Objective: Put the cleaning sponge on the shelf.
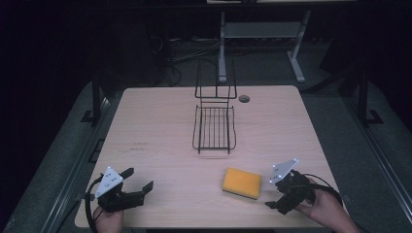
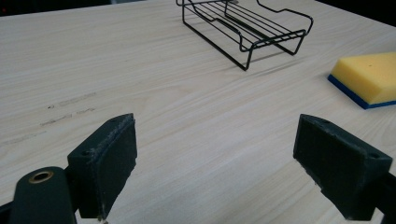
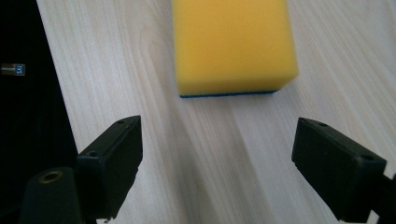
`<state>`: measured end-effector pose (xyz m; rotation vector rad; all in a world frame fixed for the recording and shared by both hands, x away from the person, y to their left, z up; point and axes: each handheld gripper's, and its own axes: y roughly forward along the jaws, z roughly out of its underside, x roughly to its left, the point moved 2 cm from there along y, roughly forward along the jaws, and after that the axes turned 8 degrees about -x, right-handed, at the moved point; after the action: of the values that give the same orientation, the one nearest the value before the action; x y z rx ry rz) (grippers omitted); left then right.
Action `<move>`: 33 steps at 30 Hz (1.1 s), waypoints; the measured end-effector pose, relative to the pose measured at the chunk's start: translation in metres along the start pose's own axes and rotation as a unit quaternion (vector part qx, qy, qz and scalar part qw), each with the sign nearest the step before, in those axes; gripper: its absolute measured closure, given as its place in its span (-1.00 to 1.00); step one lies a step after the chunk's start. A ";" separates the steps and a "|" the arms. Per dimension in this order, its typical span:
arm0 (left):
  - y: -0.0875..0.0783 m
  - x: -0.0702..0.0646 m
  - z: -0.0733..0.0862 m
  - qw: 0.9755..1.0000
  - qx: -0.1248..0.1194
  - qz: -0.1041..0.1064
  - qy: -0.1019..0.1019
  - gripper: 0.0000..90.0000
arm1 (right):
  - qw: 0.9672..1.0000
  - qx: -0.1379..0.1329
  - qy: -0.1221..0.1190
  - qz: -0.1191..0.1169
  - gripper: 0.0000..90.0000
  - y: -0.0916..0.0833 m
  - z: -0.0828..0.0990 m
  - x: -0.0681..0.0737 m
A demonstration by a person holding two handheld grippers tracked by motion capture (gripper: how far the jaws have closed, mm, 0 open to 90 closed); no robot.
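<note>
Nearest the person, both tongs hang spread wide and empty over the surface: the left tongs idle at the near left corner, the right tongs aimed at the sponge, likely lining up a grab. The sponge lies flat just beyond them, and farther back the wire rack stands mid-surface, apparently waiting to receive it.

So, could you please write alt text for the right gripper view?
A yellow sponge with a thin blue base lies flat on a pale wooden table, just ahead of the right hand-held gripper, whose two black jaws stand wide open and apart from it.
</note>
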<state>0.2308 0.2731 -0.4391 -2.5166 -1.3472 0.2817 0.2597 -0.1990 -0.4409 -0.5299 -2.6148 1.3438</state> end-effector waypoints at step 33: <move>-0.001 0.001 -0.001 1.000 -0.001 0.002 0.000 -0.72 | 0.999 0.008 -0.032 -0.025 -0.66 0.019 -0.041 -0.003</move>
<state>0.2306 0.2746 -0.4381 -2.5212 -1.3440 0.2804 0.2789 -0.1592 -0.4318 -0.4241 -2.6476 1.3870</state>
